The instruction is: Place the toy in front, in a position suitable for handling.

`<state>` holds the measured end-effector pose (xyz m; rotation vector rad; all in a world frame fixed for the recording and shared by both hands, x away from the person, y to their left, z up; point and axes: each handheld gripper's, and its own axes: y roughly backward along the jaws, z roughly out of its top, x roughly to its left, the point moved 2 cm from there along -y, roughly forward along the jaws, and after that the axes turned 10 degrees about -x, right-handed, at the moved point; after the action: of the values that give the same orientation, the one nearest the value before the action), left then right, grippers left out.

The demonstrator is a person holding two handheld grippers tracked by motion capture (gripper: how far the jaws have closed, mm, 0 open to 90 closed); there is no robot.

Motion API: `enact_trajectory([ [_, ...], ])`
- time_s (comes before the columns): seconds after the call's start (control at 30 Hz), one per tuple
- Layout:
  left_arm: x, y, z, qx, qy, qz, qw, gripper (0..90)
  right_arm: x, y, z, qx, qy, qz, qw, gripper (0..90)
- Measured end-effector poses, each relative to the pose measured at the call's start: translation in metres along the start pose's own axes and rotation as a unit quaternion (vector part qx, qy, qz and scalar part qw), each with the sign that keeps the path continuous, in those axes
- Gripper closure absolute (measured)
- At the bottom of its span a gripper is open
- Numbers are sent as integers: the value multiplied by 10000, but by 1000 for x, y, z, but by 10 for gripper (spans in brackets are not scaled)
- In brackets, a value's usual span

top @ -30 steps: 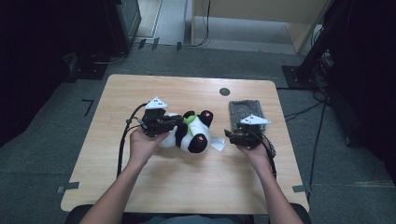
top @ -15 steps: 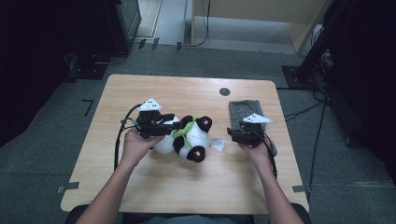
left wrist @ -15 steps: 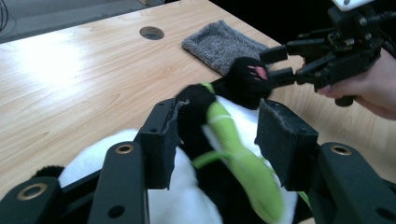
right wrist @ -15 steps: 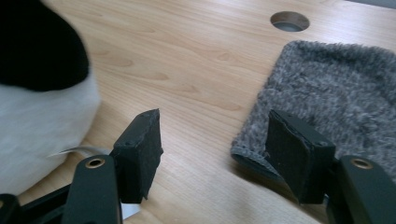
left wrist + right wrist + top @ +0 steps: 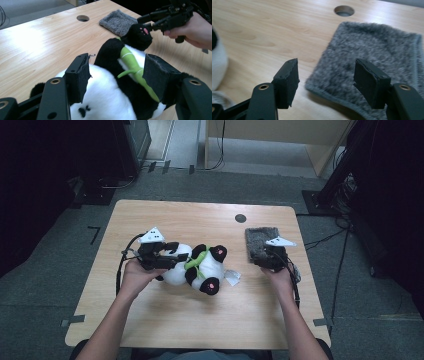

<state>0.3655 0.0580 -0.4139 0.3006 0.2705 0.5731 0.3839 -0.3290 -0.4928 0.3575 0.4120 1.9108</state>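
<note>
The panda plush (image 5: 197, 266) is laid mid-table, long axis left-right, head toward the left gripper (image 5: 170, 255), whose jaws have just been opened astride it; the right gripper (image 5: 325, 75) is held half-open above the grey cloth (image 5: 372, 57).

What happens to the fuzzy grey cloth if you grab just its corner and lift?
The grey cloth lies flat and thin on the table, so it would probably droop and fold. Its fluffy pile suggests it is light and unlikely to slip from the pads.

black-white panda (image 5: 197, 265) (green strap), grey cloth (image 5: 260, 240)
</note>
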Motion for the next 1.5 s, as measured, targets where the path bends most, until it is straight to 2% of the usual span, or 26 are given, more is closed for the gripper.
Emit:
enact_trajectory([
  [0.07, 2, 3, -2, -42, -59, -20, 10000, 367, -3, -1, 0, 15, -20, -30, 10000, 372],
  [0.1, 4, 6, -5, -26, -105, -47, 9999, 349, -9, -6, 1, 149, -73, -53, 9998, 365],
  [0.13, 4, 6, -5, -26, -105, -47, 9999, 342, -9, -6, 1, 149, -73, -53, 9998, 365],
  [0.27, 9, 11, -9, 115, -140, 9, 9998, 343, -19, -16, 1, 231, -111, -191, 9995, 346],
  [0.37, 13, 17, -12, 21, -157, 5, 9999, 341, -25, -24, 1, 296, -124, -323, 9990, 327],
  [0.43, 19, 24, -15, -93, -37, -55, 9999, 333, -28, -28, 3, 247, -207, -363, 9988, 322],
  [0.57, 26, 31, -25, -58, 90, -86, 9999, 324, -32, -30, 5, 213, -333, -329, 9987, 316],
  [0.63, 26, 33, -28, -35, 104, -89, 9999, 316, -33, -32, 3, 276, -346, -296, 9986, 314],
  [0.67, 27, 36, -35, 30, 98, -84, 9999, 309, -33, -32, 2, 322, -339, -285, 9985, 309],
  [0.83, 26, 40, -45, 111, 72, -89, 9999, 257, -35, -29, 3, 296, -354, -283, 9985, 305],
  [0.9, 24, 38, -51, 211, 35, -122, 9997, 200, -37, -27, 4, 228, -386, -252, 9987, 313],
  [1.07, 26, 32, -62, 471, -175, -123, 9987, 192, -41, -29, 1, 251, -314, -310, 9987, 319],
  [1.17, 27, 30, -66, 474, -134, -134, 9987, 194, -44, -32, -1, 255, -334, -359, 9985, 335],
  [1.23, 28, 23, -71, 610, -187, -102, 9979, 189, -45, -36, -2, 271, -353, -337, 9984, 337],
  [1.33, 28, 20, -73, 587, -246, -62, 9980, 177, -45, -40, -5, 309, -376, -330, 9983, 334],
  [1.43, 29, 16, -76, 346, -23, 4, 9994, 174, -44, -46, -9, 383, -282, -473, 9977, 313],
  [1.5, 29, 16, -77, 323, -12, 33, 9995, 175, -44, -48, -9, 395, -278, -494, 9976, 306],
])
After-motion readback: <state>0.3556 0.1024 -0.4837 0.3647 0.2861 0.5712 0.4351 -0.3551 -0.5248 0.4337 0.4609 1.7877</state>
